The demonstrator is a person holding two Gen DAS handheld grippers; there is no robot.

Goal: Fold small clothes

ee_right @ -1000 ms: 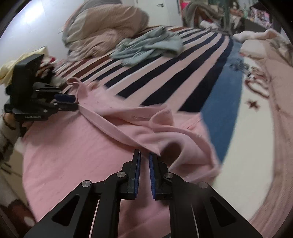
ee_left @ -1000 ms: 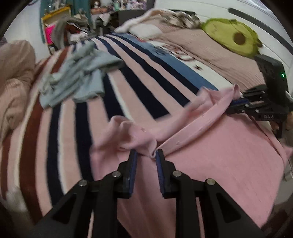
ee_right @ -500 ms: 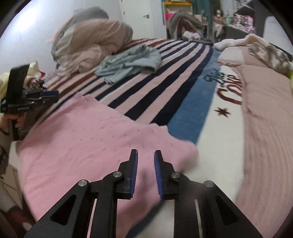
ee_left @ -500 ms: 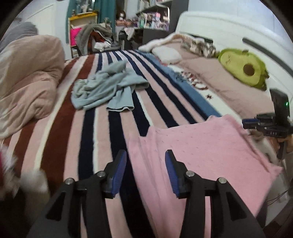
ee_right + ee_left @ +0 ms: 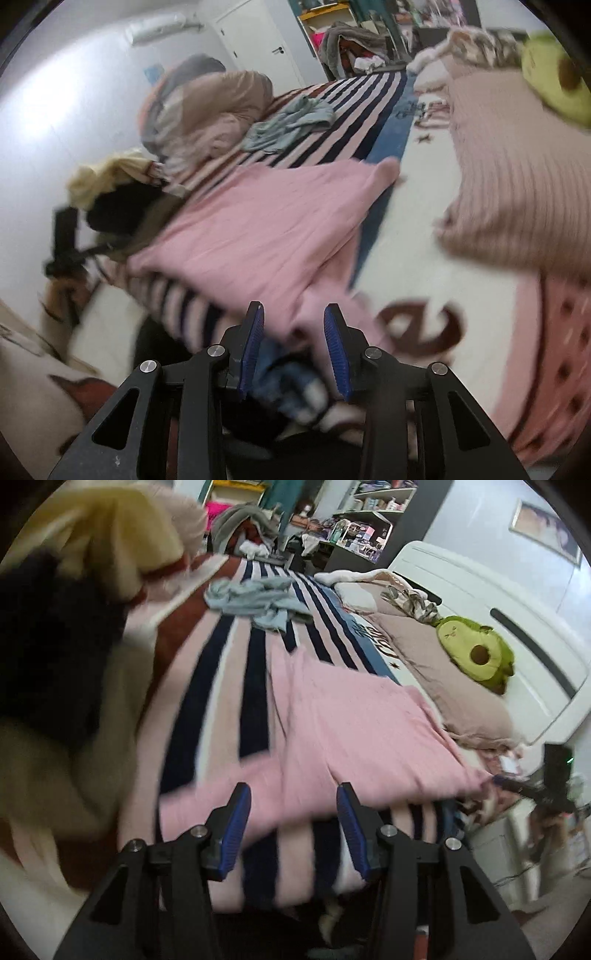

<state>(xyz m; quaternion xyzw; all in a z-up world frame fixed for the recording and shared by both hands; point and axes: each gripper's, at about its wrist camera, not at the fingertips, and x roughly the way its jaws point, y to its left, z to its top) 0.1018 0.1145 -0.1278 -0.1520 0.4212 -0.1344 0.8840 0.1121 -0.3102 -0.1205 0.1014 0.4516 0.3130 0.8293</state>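
Both grippers are empty rn. The left gripper (image 5: 293, 825) has its jaws spread wide, the right gripper (image 5: 293, 341) has its jaws apart too, and neither has cloth pinched. The pink top (image 5: 354, 731) lies mostly flat on the striped blanket (image 5: 255, 672) at the near edge of the bed, with a sleeve trailing off to the near left.

Next step imo: grab that loose sleeve and bring it across the body — pinch near the cuff, lift just enough to clear, lay it flat w/o dragging the rest. Keep the other tool ready to pin the body down.

Containers — none I can see tbh. The only other garment is a crumpled light blue one (image 5: 255, 600) lying far back on the blanket, loose.
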